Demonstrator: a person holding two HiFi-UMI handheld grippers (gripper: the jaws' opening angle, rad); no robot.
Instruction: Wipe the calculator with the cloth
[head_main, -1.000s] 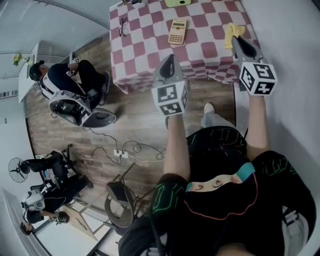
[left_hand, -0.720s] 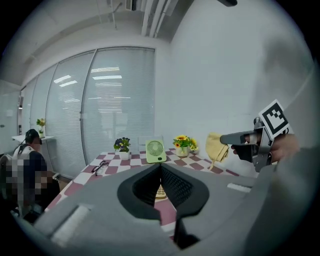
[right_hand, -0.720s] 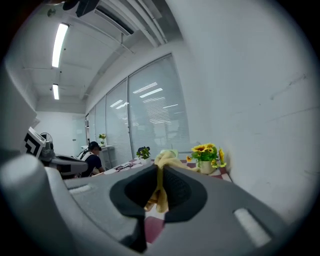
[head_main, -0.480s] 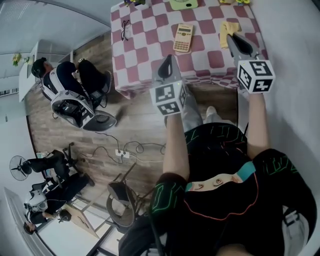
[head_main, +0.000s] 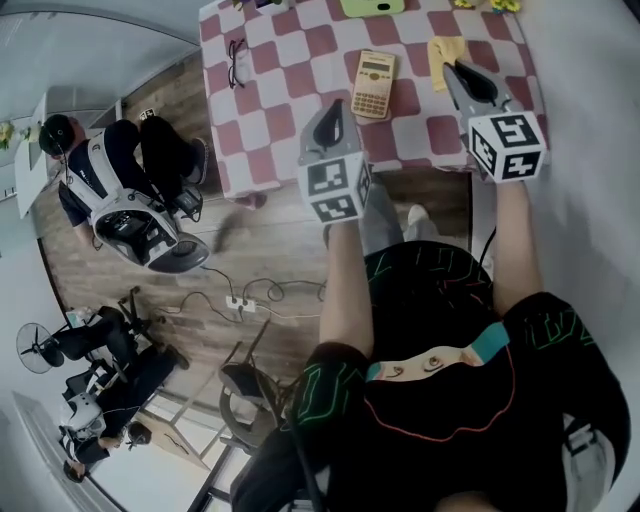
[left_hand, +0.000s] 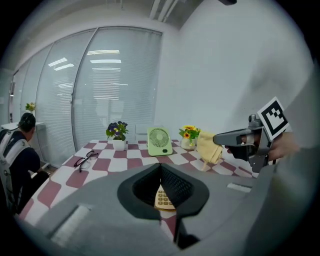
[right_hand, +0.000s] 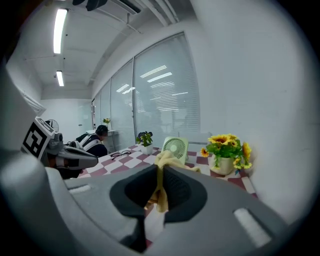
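Note:
A beige calculator (head_main: 374, 84) lies flat on the red-and-white checked table (head_main: 290, 60); it also shows through my left jaws (left_hand: 162, 197). My left gripper (head_main: 337, 105) hovers just short of it, over the table's near edge, shut and holding nothing (left_hand: 160, 170). My right gripper (head_main: 452, 66) is shut on a yellow cloth (right_hand: 161, 165). The cloth (left_hand: 209, 148) hangs from those jaws above the table, to the right of the calculator. In the head view the cloth (head_main: 443, 48) shows beyond the gripper's tip.
A green desk fan (left_hand: 159, 141), a purple flower pot (left_hand: 117, 135) and a sunflower pot (right_hand: 226, 152) stand along the far edge. Glasses (head_main: 236, 60) lie at the table's left. A seated person (head_main: 120, 190) is left of the table. A power strip and cables (head_main: 238, 303) lie on the floor.
Both grippers have moved forward over the table's near edge, closer to the calculator. The cloth has stayed at the right gripper's tip.

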